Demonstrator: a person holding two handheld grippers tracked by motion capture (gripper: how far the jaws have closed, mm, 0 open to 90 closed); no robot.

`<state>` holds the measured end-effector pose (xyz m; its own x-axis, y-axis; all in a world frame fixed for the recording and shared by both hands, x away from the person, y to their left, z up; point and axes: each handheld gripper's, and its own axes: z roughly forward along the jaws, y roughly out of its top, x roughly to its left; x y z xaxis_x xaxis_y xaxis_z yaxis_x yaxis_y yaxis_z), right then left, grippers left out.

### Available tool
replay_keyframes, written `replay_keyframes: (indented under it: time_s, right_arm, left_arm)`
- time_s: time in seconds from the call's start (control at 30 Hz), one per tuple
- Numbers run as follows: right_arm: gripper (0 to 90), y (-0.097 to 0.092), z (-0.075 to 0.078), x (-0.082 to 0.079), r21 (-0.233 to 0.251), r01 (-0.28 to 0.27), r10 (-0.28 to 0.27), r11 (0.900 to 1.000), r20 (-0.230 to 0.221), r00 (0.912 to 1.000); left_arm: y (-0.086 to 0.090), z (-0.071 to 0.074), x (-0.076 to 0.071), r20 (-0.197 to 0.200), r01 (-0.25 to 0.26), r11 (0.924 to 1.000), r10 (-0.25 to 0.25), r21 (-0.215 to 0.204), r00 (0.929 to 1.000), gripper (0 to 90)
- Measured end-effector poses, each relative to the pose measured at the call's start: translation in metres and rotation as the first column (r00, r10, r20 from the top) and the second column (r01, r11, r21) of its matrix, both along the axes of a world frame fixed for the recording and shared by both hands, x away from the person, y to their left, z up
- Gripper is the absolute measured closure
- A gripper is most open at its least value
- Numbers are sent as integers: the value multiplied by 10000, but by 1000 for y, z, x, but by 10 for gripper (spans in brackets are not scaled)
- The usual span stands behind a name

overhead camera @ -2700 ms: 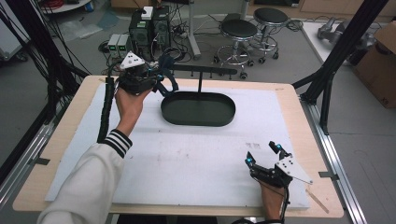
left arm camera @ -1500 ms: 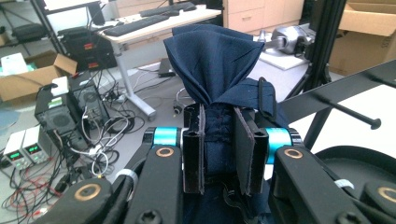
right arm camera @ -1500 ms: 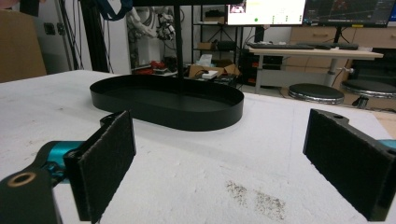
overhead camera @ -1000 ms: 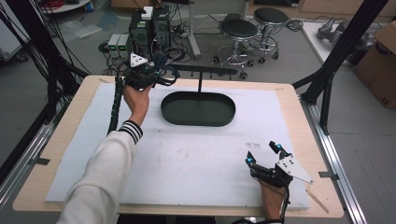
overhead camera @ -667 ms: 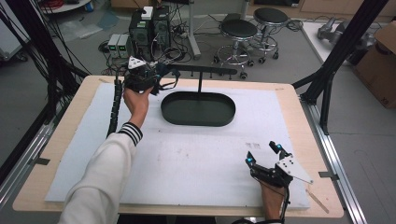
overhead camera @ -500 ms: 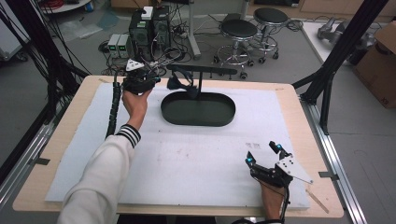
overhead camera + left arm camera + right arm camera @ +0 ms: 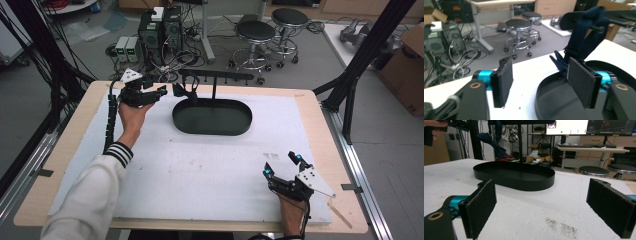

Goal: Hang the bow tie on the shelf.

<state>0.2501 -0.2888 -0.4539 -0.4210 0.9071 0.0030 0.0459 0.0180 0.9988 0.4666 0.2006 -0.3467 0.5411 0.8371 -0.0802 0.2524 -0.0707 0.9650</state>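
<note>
The left gripper (image 7: 165, 93) has just been opening; a second ago it was pressed together on the dark blue strap (image 7: 186, 90) at the rack (image 7: 216, 76), and now its jaws stand spread with nothing between the pads (image 7: 503, 78); the strap hangs from the rack's left end on its own, so I judge the hanging step done and the release clean. The hand has also drawn slightly back toward the table's left edge since then.

In the left gripper view the strap (image 7: 585, 37) hangs looped over the bar just beyond the right-hand pad, close to it but apart, its lower tail (image 7: 559, 64) dipping toward the rim of the black tray (image 7: 541, 100); in the high view it sits just past the fingertips, over the tray's (image 7: 212, 131) left end.

The right gripper (image 7: 282, 165) rests at the table's near right corner, well apart from tray and rack, jaws spread wide and empty as before; in its own view the pads (image 7: 480, 207) frame bare white cover, with the tray (image 7: 516, 181) and strap (image 7: 490, 141) far off.
</note>
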Motion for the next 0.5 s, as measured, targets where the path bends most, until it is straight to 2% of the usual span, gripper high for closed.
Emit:
replay_keyframes:
  time_s: [0.07,0.17,0.2,0.3,0.37,0.43,0.5]
  right_arm:
    - [82,0,0,-1,30,-17,17,10000,8,10000]
    - [83,0,0,-1,56,-20,20,10000,86,10000]
    - [82,0,0,-1,52,-20,19,10000,93,10000]
    - [82,0,0,-1,52,4,-5,10000,132,9999]
    - [82,0,0,-1,64,13,-14,10000,114,9999]
    - [82,0,0,-2,81,39,-40,10000,117,9999]
    - [83,0,-1,-2,66,21,-22,10000,151,9999]
  left_arm:
    - [3,0,-4,20,385,9987,-385,-329,9993,291]
    - [4,-1,-14,143,861,9962,-858,-159,9962,204]
    - [5,-2,-19,233,1033,9944,-1028,-237,9944,181]
    - [10,-8,-39,488,1660,9847,-1635,-531,9853,145]
    - [13,-14,-54,619,1967,9793,-1937,-473,9791,95]
    - [17,-20,-67,779,2138,9759,-2101,-436,9746,72]
    - [23,-27,-85,1115,2314,9713,-2244,-542,9681,69]
